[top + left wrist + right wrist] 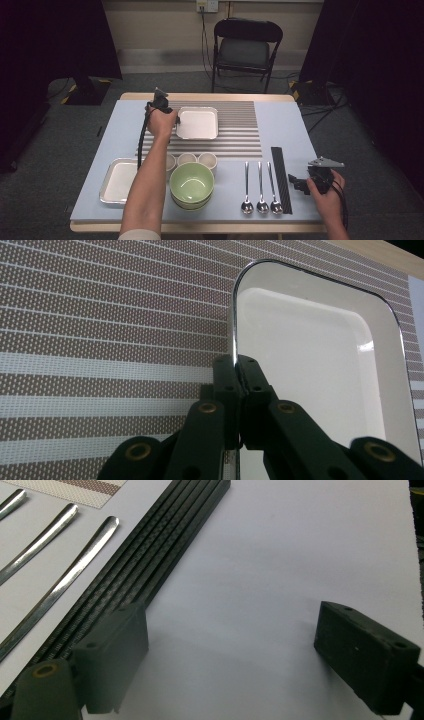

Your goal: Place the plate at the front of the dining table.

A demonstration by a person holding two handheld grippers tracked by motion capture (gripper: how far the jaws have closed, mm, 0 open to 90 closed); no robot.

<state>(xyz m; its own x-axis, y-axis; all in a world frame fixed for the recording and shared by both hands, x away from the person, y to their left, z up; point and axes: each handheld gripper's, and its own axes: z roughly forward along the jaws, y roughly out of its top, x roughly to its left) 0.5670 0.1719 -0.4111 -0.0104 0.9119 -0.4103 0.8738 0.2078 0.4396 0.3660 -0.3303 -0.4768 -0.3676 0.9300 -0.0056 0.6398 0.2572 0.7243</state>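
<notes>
Jaws of the left gripper are pinched on the near left rim of the square white tray, which lies flat on the striped mat at the far middle of the table. The tray spreads to the right of that grip, so any shift probably drags or lifts it from this edge. The right gripper rests spread open on bare table beside the black chopsticks, well apart from the tray.

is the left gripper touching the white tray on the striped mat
Touching: in the left gripper view the left gripper is shut on the white tray's rim.
</notes>
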